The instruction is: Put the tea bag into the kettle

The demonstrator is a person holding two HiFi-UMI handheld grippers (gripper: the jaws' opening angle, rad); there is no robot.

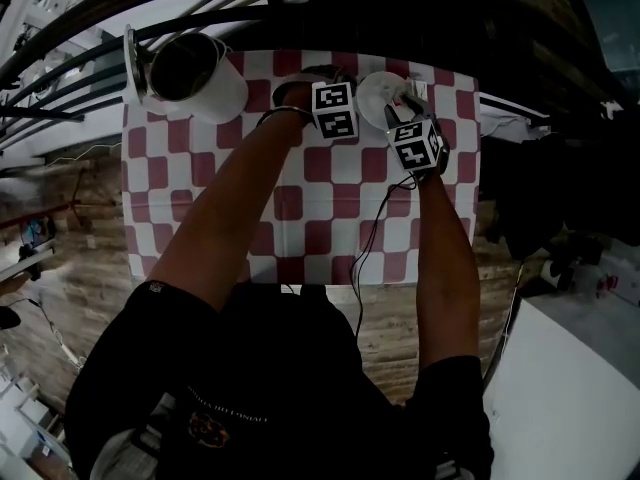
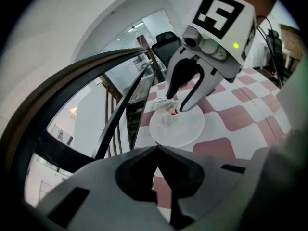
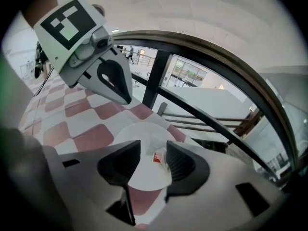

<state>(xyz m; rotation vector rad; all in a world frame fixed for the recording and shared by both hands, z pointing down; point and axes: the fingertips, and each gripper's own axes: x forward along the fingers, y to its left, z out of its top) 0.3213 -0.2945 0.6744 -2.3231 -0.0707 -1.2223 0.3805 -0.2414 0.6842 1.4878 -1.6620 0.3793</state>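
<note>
The right gripper (image 3: 153, 154) gapes astride the tea bag (image 3: 158, 157) on its plate (image 3: 147, 176); the left gripper (image 2: 154, 154) is closed, empty. Only the head view shows the kettle (image 1: 200, 78).

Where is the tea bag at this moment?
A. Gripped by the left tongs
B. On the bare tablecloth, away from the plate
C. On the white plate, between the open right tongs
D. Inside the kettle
C: the tea bag lies on the white plate, and the right tongs stand around it with their jaws apart, not yet closed on it.
</note>
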